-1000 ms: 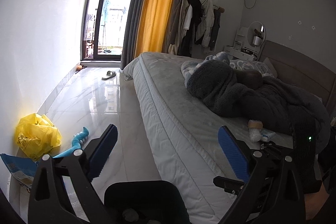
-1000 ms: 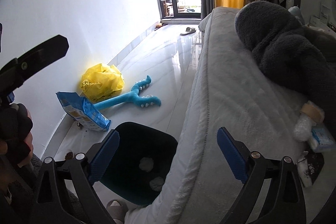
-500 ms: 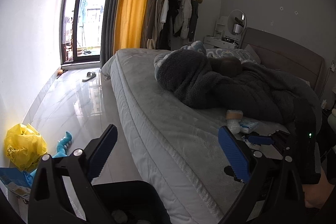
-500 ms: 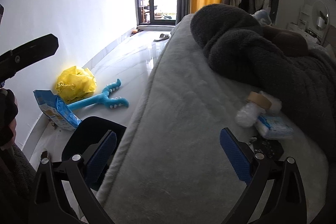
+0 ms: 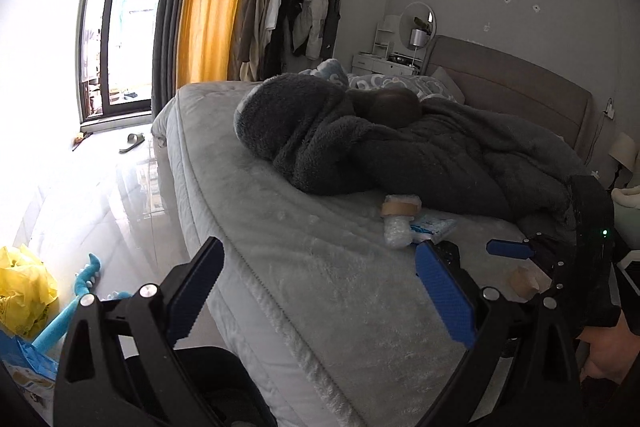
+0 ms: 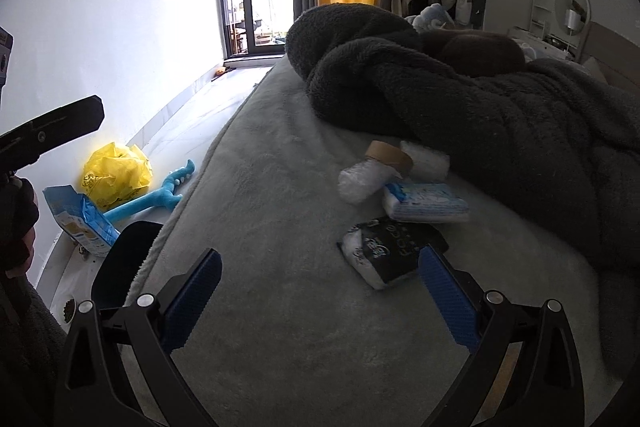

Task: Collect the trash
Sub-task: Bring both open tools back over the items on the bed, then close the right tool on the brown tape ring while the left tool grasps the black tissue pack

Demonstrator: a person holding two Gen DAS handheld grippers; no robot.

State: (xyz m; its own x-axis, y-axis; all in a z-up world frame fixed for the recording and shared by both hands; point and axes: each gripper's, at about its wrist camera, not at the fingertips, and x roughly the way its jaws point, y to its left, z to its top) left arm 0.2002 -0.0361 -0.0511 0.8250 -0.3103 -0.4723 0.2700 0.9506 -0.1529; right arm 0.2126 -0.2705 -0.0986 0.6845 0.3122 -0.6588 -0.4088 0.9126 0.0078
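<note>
On the grey bed (image 6: 280, 187) lie a black and white wrapper (image 6: 390, 251), a blue and white tissue pack (image 6: 424, 201), and a bubble-wrap roll with brown tape (image 6: 372, 167). My right gripper (image 6: 320, 301) is open and empty, just short of the wrapper. My left gripper (image 5: 320, 291) is open and empty over the bed's edge; the roll (image 5: 398, 217) and tissue pack (image 5: 434, 227) lie ahead of it. A black bin (image 6: 124, 259) stands on the floor beside the bed. The right gripper's blue finger (image 5: 508, 249) shows in the left wrist view.
A dark fleece blanket (image 6: 480, 99) is heaped across the bed. On the floor by the wall lie a yellow bag (image 6: 116, 173), a blue snack bag (image 6: 80, 219) and a blue plastic toy (image 6: 156, 199). A clothes rack (image 5: 296, 19) stands at the far wall.
Both grippers have swung right, from the floor and bin toward the bed. The right gripper has come close to the items on the bed. Both stay open.
</note>
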